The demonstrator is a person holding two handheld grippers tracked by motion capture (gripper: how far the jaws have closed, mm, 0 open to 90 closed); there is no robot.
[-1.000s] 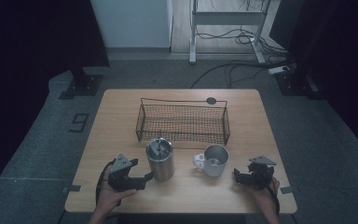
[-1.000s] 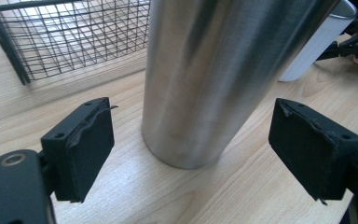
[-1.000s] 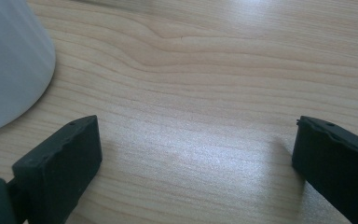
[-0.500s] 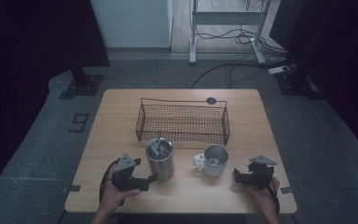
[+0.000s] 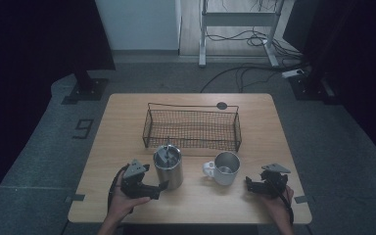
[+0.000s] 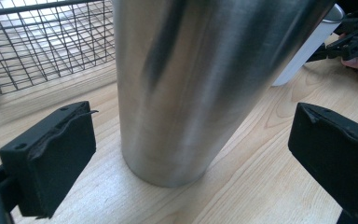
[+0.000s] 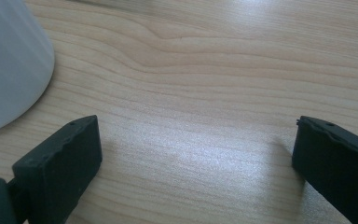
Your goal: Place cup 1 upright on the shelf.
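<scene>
Steel tumbler (image 5: 168,168) stands on wooden table (image 5: 127,127), grey carpet (image 5: 44,147) around.

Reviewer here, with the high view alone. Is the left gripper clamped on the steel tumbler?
Observer: No. The left gripper has its jaws wide, and they have just been opening. The steel tumbler stands between the pads with a gap on each side.
Operator: Is anything between the right gripper's jaws?
Observer: Nothing. The right gripper is open over the bare table, and the mug sits outside its jaws.
</scene>
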